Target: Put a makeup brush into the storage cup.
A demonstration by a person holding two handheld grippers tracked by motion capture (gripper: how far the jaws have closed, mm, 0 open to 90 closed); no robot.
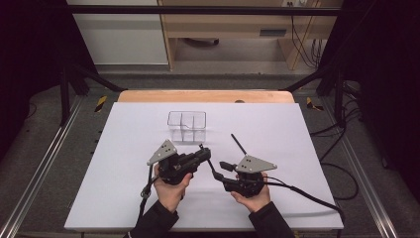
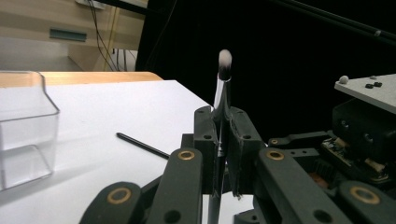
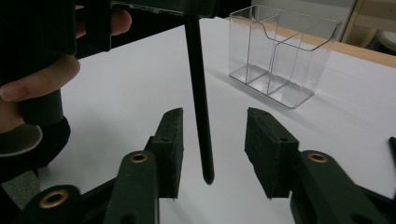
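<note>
The makeup brush stands upright, pinched in my left gripper — handle hanging between the spread jaws of my right gripper, untouched. The clear organizer sits just beyond, far centre; left hand's nearer.

No legible txt, labels, brand names or nos. anywhere on any obj in these views.
</note>
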